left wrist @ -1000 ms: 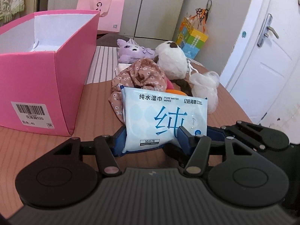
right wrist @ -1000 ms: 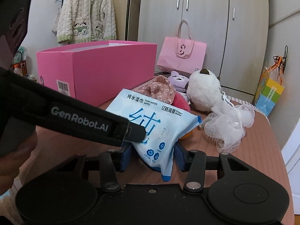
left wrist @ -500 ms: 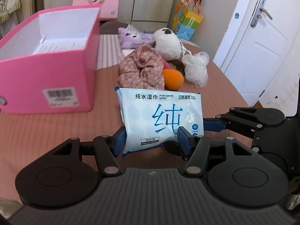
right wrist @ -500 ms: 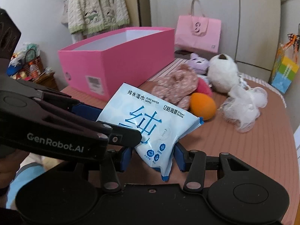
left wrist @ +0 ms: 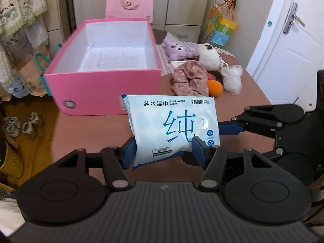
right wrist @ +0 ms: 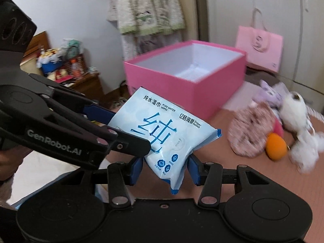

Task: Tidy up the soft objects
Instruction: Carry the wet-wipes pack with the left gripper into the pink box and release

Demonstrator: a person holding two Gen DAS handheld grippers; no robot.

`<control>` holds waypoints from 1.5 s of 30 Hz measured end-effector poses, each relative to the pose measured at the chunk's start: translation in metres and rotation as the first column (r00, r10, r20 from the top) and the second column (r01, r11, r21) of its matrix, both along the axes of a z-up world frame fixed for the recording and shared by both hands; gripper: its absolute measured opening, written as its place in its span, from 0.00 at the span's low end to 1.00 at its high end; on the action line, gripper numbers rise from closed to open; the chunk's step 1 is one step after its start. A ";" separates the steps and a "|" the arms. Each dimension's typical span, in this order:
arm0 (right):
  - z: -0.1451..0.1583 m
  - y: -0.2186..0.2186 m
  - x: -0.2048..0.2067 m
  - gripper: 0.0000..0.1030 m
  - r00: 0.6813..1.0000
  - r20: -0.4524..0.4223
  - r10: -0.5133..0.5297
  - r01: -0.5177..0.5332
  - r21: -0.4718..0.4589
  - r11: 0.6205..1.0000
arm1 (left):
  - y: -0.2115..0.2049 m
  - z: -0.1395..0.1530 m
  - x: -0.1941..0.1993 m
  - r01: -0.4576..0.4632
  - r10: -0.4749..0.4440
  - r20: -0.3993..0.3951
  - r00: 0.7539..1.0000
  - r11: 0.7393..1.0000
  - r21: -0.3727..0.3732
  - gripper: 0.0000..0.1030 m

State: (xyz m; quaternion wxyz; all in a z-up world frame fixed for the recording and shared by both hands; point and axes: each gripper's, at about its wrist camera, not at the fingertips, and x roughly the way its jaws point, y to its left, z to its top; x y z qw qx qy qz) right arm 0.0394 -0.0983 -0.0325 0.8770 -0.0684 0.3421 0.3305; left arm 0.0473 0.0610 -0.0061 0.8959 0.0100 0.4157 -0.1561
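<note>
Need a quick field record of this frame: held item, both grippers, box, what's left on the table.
held item: wet wipes pack, lifted clear of the table
left gripper: shut on the pack's lower end
right gripper: shut on the same pack, at a corner
pink box: open top, only white paper lining visible inside
left on table: floral fabric item, orange ball, white mesh pouf, white plush, purple plush
behind box: pink paper bag

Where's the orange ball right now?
In the left wrist view, the orange ball lies on the table right of the pink box, between the floral cloth and the white mesh puff.
</note>
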 end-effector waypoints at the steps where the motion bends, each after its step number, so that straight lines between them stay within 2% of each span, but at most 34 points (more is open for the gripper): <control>1: 0.003 0.005 0.001 0.52 1.000 -0.003 0.016 -0.016 0.000 1.000 | 0.005 0.004 0.000 -0.004 0.004 -0.002 1.000 1.000 0.007 0.56; 7: 0.021 0.027 0.019 0.52 0.995 -0.039 0.090 -0.090 0.021 0.996 | 0.033 0.028 0.013 -0.016 0.016 -0.024 1.000 1.000 0.017 0.55; 11: 0.038 0.036 0.037 0.53 0.997 -0.006 0.083 -0.082 0.023 0.996 | 0.040 0.042 0.034 -0.009 0.009 0.020 1.000 1.000 0.011 0.55; 17: 0.055 0.038 0.086 0.54 0.998 0.050 0.023 -0.025 0.042 0.999 | 0.041 0.056 0.085 0.012 -0.014 0.118 0.993 1.000 0.017 0.55; 21: 0.058 0.039 0.132 0.54 0.999 0.048 -0.020 0.018 0.051 0.999 | 0.044 0.057 0.136 0.017 -0.016 0.125 0.992 1.000 -0.009 0.55; 24: 0.057 0.040 0.168 0.54 0.997 0.054 -0.046 0.044 0.042 0.998 | 0.046 0.052 0.175 0.013 -0.009 0.118 0.993 0.999 -0.037 0.55; 28: 0.049 0.044 0.214 0.54 0.997 0.019 -0.079 0.078 0.028 0.997 | 0.050 0.038 0.221 0.008 -0.002 0.094 0.996 0.998 -0.062 0.55; 34: 0.029 0.061 0.267 0.54 0.994 -0.030 -0.102 0.101 -0.047 0.994 | 0.058 0.012 0.279 -0.025 0.025 0.002 1.000 0.994 -0.110 0.55; 41: 0.014 0.072 0.297 0.54 0.994 -0.063 -0.088 0.081 -0.103 0.991 | 0.074 -0.012 0.309 -0.079 0.063 -0.095 0.994 0.981 -0.177 0.55; 45: 0.010 0.076 0.299 0.55 0.996 -0.029 -0.086 0.080 -0.152 0.985 | 0.070 -0.019 0.309 -0.077 0.069 -0.052 0.996 0.983 -0.169 0.62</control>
